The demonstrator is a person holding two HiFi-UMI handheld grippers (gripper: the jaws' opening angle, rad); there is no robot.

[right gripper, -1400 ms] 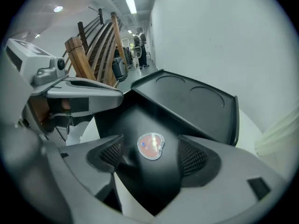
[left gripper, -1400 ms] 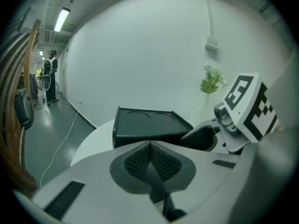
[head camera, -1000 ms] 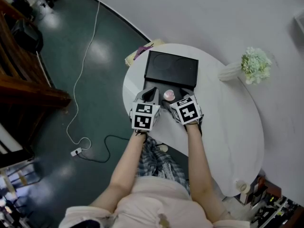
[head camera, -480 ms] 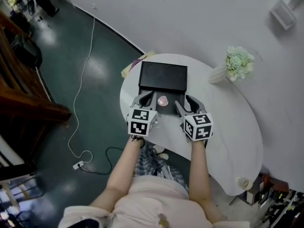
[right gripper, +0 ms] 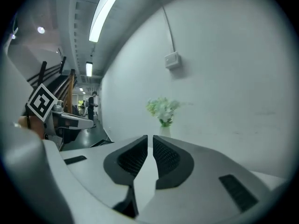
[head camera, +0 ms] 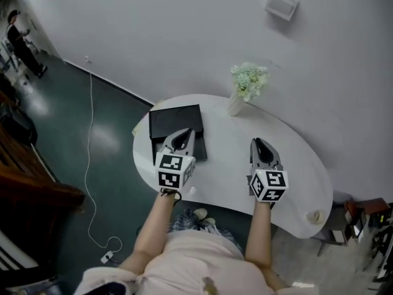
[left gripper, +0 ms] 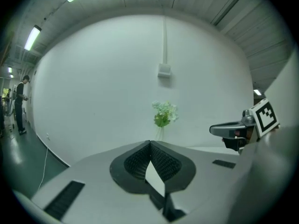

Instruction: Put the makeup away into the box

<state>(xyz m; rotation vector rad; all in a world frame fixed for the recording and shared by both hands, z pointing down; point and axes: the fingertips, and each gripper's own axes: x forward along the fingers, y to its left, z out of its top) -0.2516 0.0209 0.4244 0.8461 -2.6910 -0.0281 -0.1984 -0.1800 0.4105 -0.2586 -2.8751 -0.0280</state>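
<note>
Two hand-held grippers: both empty, well apart.
Left hand-held gripper point(head camera: 182, 135): jaws together, above the box point(head camera: 172, 120).
Right hand-held gripper point(head camera: 258, 145): jaws just been closing, now nearly together, above bare bench point(head camera: 295, 165).
Box: black, at the bench's left end.
Vase of flowers point(head camera: 236, 103): at the bench's far edge.

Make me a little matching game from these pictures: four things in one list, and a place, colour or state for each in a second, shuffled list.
Things
1. box
2. flowers
3. cable
4. left gripper

Descriptions
A. lies on the dark green floor
B. pale green, in a white vase
C. black, at the left end of the table
D. above the box, jaws together with nothing between them

Pairs: 1-C, 2-B, 3-A, 4-D
</note>
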